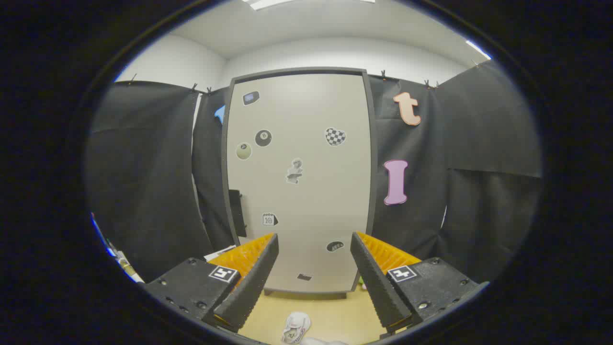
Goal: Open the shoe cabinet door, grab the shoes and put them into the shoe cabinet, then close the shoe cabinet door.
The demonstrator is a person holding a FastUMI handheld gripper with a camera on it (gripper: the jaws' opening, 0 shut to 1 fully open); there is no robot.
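Gripper view: hand-held gripper (313,258) wide open, empty, facing closed cabinet door (299,182), shoe (296,327) on floor (330,314) between fingers

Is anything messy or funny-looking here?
A shoe lies on the floor outside the closed cabinet, between the open tongs, not put away. Stickers dot the door; nothing looks broken.

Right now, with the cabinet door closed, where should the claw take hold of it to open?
Probably the dark handle on the door's left edge. It juts out from the flat panel, so the open claw can come from the front and close across it. The shoe waits below.
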